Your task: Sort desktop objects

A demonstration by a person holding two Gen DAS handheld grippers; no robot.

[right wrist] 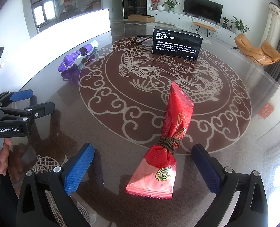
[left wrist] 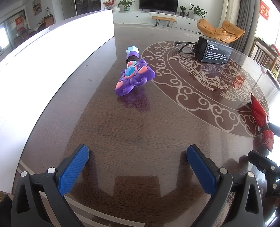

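Right gripper (right wrist: 142, 167): jaws spread wide, nothing clamped. Red snack packet (right wrist: 165, 141) lies flat on glass-topped table (right wrist: 234, 132), its near end between the two blue pads (right wrist: 79, 170) w/o touching either. Long axis runs near-to-far, tilted slightly right at far end. Near end = flared fin w/ gold round seal; neck tied w/ brown cord; far end = crimped edge pointing toward black box (right wrist: 176, 44). Box stands far of centre on the carved fish pattern, printed face ("ODOR REMOVING BAR") toward cam.

Left gripper (left wrist: 138, 167): jaws also spread wide, empty, hovering low over bare wood-tone tabletop at near edge. In right wrist view it sits at left, a hand (right wrist: 1, 157) on its grip.

Purple toy (left wrist: 133, 73): lying on table ahead of left gripper, well apart from it, just outside the pattern ring. Long axis near-to-far, slight right lean; broad purple body w/ pink and blue bumps at near end, pale teal tip at far end. White board (left wrist: 51, 60) stands along left side of table, near toy.

Eyeglasses (left wrist: 183, 46): just left of black box, far side.
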